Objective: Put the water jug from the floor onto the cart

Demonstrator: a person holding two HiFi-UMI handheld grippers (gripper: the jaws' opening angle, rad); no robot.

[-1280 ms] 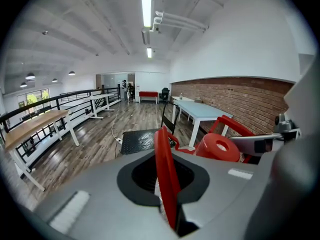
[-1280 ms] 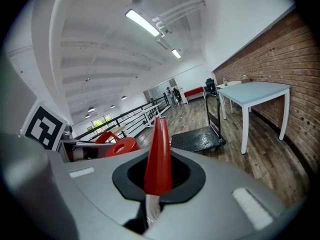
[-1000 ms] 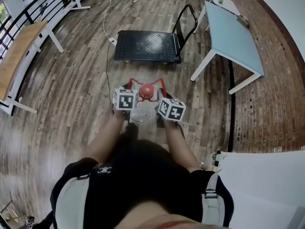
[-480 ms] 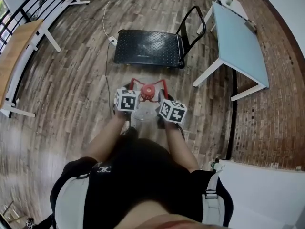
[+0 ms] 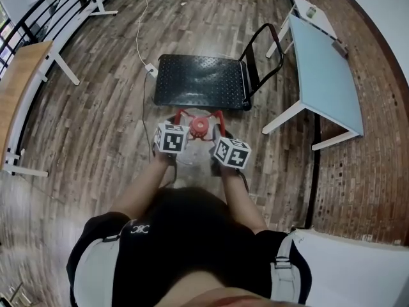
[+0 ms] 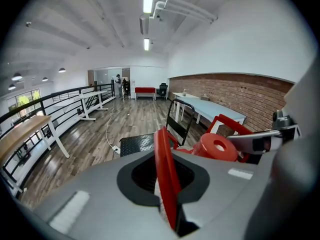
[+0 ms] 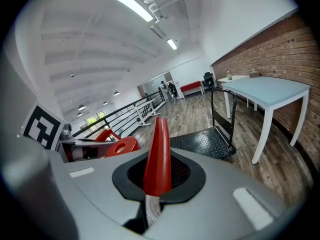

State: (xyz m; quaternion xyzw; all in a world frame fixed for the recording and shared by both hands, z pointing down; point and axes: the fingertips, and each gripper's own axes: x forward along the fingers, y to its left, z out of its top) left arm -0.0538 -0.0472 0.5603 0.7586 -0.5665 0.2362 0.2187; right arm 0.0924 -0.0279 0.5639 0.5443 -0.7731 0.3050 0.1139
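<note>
Water jug (image 5: 199,128) hangs between the two grippers over the wooden floor (image 5: 96,114), just short of the cart (image 5: 201,80). The left gripper (image 6: 168,204) and right gripper (image 7: 152,196) each have their fingers clenched on one of its red handles (image 6: 162,154).

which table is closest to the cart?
The light-blue-topped table, just right of the cart; the wood-topped table stands far off at left.

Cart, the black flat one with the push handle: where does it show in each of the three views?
Head view: cart at upper centre, just beyond the water jug.
Left gripper view: cart left of centre, its push handle upright on its right.
Right gripper view: cart right of centre, push handle at its right end.
Shared landmark: the light blue table, beside the cart's handle end in all three.
</note>
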